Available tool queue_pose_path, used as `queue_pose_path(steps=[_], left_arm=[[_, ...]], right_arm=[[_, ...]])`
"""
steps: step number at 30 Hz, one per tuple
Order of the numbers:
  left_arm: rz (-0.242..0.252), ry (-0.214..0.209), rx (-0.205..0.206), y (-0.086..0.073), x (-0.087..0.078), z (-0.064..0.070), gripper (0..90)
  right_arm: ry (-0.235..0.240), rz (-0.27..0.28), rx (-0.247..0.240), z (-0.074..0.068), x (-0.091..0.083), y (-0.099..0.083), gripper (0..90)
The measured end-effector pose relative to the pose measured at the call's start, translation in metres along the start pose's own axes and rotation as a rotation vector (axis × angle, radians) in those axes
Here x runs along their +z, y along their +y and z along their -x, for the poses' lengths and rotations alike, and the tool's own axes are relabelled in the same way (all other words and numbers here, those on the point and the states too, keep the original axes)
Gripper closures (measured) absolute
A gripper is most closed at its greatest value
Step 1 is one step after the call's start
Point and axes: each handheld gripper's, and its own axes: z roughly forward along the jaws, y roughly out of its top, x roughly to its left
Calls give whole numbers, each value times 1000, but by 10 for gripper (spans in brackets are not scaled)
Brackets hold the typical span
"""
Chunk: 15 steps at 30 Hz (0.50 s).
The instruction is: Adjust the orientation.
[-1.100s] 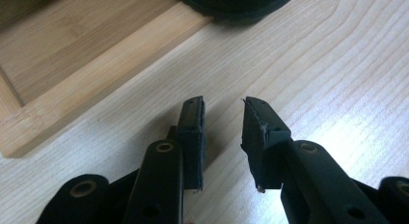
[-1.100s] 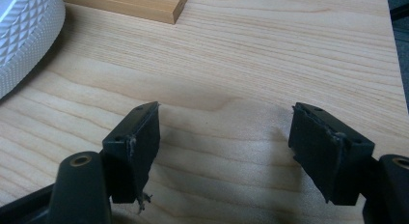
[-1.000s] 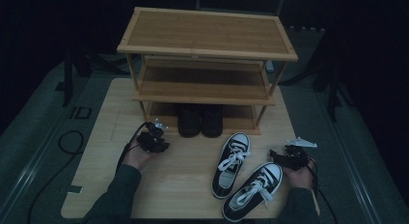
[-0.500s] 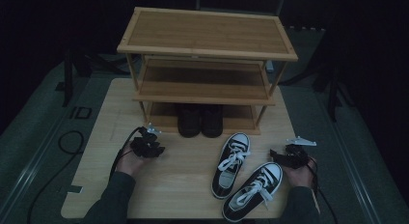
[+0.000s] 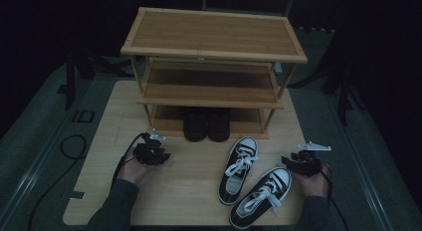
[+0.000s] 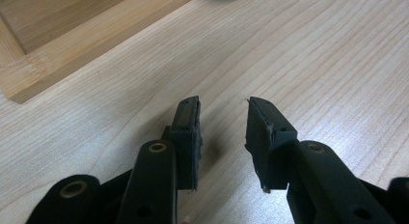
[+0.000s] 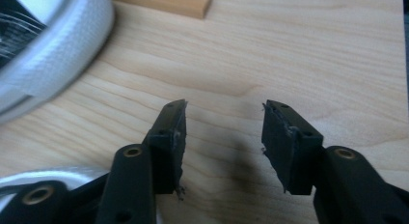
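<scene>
Two tools are in use, one in each hand, and both sit low over a light wooden surface [image 5: 199,171]. In the high view, the left tool [image 5: 151,152] is at the left side of the surface, just in front of the lower left corner of a three-tier wooden shoe rack [image 5: 211,57]. The right tool [image 5: 301,163] is near the right edge of the surface, just beside the toe of the nearer sneaker.

Left tool [image 6: 223,130]: the jaws stand apart with a clear gap between them and nothing in it. Bare wood grain lies under them. The base rail of the rack crosses the upper left corner of the left gripper view.

Right tool [image 7: 224,137]: the jaws stand wide apart and hold nothing. In the right gripper view, the white rubber toe of a sneaker [image 7: 53,50] lies to the upper left of the jaws, apart from them.

Sneakers: a pair of black sneakers with white toes and white laces lies on the surface in front of the rack, right of centre. The far sneaker [image 5: 239,169] lies with its toe toward the rack. The near sneaker [image 5: 261,196] lies at an angle, with its toe toward the right tool. The two lie side by side, very close together.

Rack: a pair of dark shoes [image 5: 206,124] stands on the bottom tier. The middle and top tiers carry nothing.
</scene>
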Motion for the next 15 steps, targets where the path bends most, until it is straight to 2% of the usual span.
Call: queue_pose_path(steps=[7,15], left_arm=[[4,0,0,-1,-3,0,663],[1,1,-4,-3,-2,1,662]], right_arm=[[44,27,-36,-14,-19,7,548],[65,39,-81,-32,-32,13,539]])
